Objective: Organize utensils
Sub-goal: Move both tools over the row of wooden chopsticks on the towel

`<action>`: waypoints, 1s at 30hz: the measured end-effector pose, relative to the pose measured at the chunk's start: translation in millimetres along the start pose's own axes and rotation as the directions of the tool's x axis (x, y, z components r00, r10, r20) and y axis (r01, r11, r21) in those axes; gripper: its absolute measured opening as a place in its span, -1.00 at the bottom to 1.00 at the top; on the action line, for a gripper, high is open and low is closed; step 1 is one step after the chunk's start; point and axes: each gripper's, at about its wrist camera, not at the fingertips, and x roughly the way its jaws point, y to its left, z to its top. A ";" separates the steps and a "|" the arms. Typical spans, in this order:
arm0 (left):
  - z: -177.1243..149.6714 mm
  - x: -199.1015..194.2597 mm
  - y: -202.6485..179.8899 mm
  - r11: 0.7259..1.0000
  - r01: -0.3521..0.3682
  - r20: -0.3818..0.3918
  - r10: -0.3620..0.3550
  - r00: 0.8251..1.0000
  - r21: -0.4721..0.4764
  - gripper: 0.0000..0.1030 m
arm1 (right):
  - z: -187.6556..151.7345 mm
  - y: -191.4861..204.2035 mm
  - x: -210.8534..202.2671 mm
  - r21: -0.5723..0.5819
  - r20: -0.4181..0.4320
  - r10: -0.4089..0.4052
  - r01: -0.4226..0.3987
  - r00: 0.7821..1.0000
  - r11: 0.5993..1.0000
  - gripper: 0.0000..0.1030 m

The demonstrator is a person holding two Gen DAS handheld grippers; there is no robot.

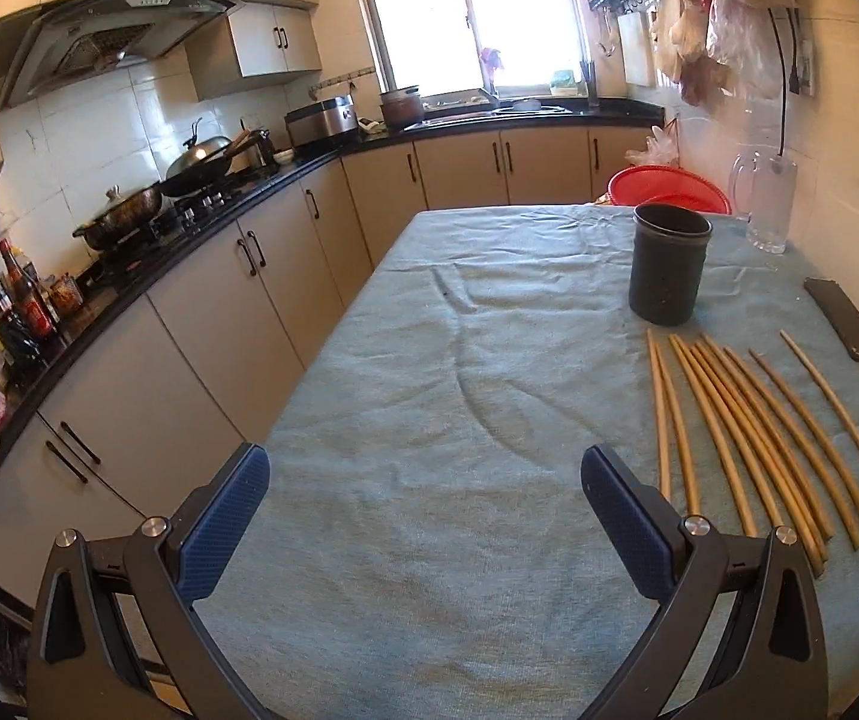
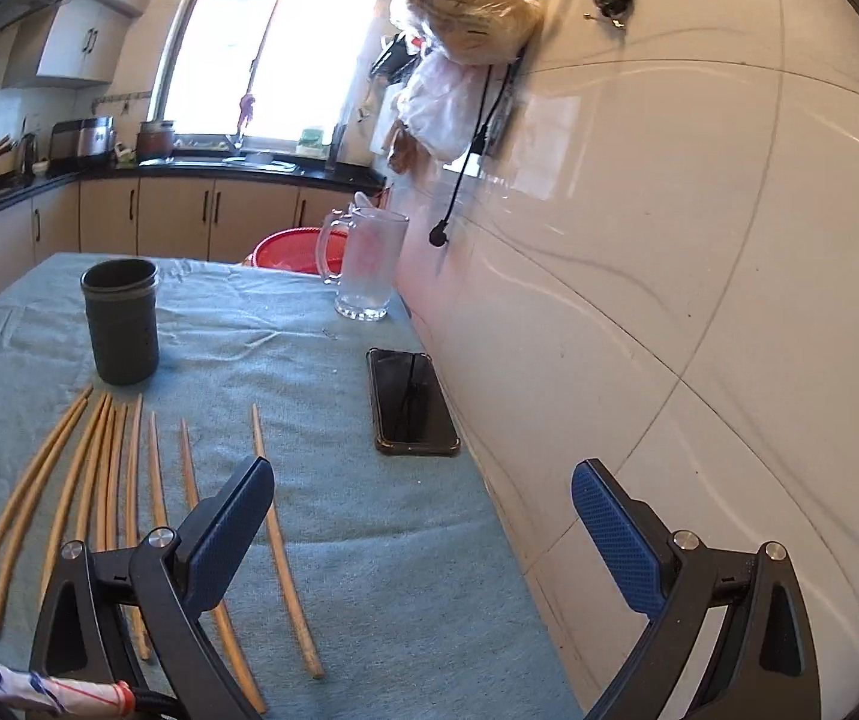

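Several wooden chopsticks [image 1: 753,432] lie fanned out on the blue-grey tablecloth [image 1: 429,420], just in front of a dark cylindrical holder [image 1: 666,267] that stands upright and looks empty. My left gripper [image 1: 423,474] is open above bare cloth, with the chopsticks off to its right. In the right wrist view the same chopsticks [image 2: 111,480] lie at lower left, and the holder [image 2: 120,321] stands behind them. My right gripper [image 2: 423,486] is open, hanging over the table's right edge near the wall, its left finger above the rightmost chopsticks.
A black phone [image 2: 408,402] lies flat by the tiled wall [image 2: 669,300]. A glass mug [image 2: 366,264] stands at the table's far right corner, with a red basin [image 1: 666,186] behind it. Kitchen cabinets and a counter with pots [image 1: 189,180] run along the left.
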 end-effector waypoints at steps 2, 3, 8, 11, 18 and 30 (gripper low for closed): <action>-0.9 2.3 -0.1 1.000 -0.015 -0.003 0.015 1.000 0.005 1.00 | -0.5 -1.9 1.9 0.013 -0.013 0.059 -0.059 0.998 0.998 0.96; -1.3 4.1 -0.9 1.000 -0.020 -0.006 0.020 1.000 0.013 1.00 | 0.0 -2.2 2.9 0.022 -0.020 0.082 -0.082 0.996 0.996 0.96; -4.0 12.8 -6.4 0.999 -0.027 -0.035 0.028 0.999 0.039 1.00 | 2.2 4.6 6.8 0.035 -0.048 0.167 -0.166 0.985 0.986 0.96; -5.0 18.0 -9.0 0.998 -0.020 -0.051 0.023 0.998 0.052 1.00 | 3.9 11.7 7.2 0.016 -0.048 0.220 -0.220 0.974 0.975 0.96; -3.9 37.2 -8.7 0.999 0.031 -0.112 -0.027 0.993 0.031 1.00 | 8.4 22.3 18.8 0.013 -0.080 0.310 -0.310 0.947 0.951 0.95; 35.5 89.1 -27.2 0.946 0.295 -0.219 -0.319 0.922 -0.136 0.71 | 13.1 30.8 87.2 -0.038 -0.242 0.447 -0.469 0.861 0.883 0.57</action>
